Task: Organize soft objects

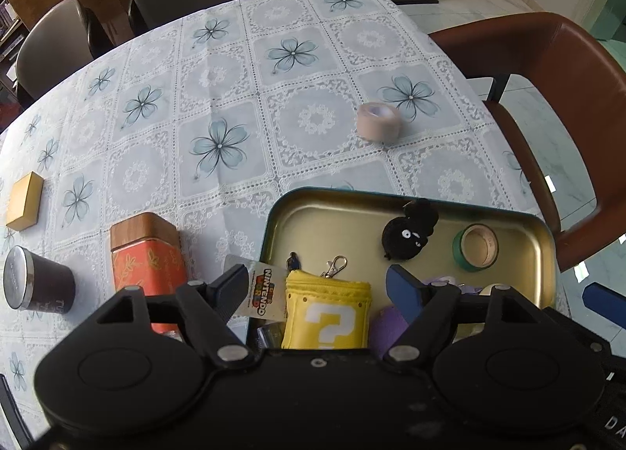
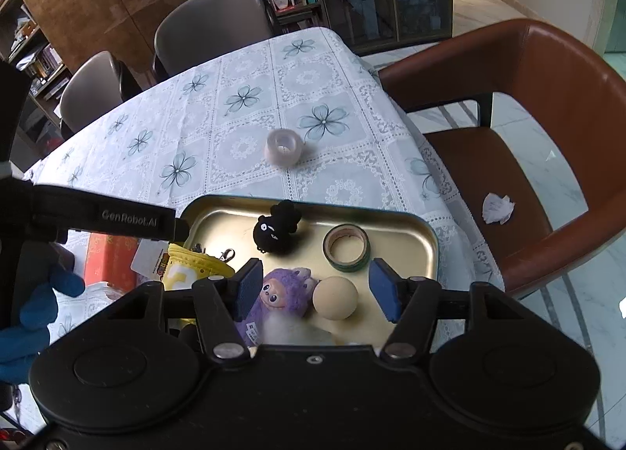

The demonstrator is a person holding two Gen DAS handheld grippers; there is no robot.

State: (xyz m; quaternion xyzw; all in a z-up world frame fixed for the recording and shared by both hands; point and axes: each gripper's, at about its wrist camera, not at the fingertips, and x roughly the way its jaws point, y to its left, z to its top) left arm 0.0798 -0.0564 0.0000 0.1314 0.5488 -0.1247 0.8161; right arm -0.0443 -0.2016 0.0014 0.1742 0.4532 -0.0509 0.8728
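While the left gripper [image 1: 317, 289] holds its jaws apart, untouching, around one yellow pouch [image 1: 326, 315], the right gripper [image 2: 315, 289] gapes over one purple plush [image 2: 287, 293] and one ball [image 2: 335, 297]; two tape rolls [image 2: 346, 246]

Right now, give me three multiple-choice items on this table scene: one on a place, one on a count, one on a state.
1. Where is the beige tape roll?
A. in the tray
B. on the tablecloth beyond the tray
C. on the brown chair

2. How many tape rolls lie inside the tray?
A. one
B. two
C. three

3. How does the right gripper stand?
A. shut on the ball
B. shut on the purple plush
C. open, gripping nothing

Answers:
1 B, it stands on the cloth past the far rim.
2 A, only the green tape roll.
3 C, its pads touch neither the purple plush nor the ball.
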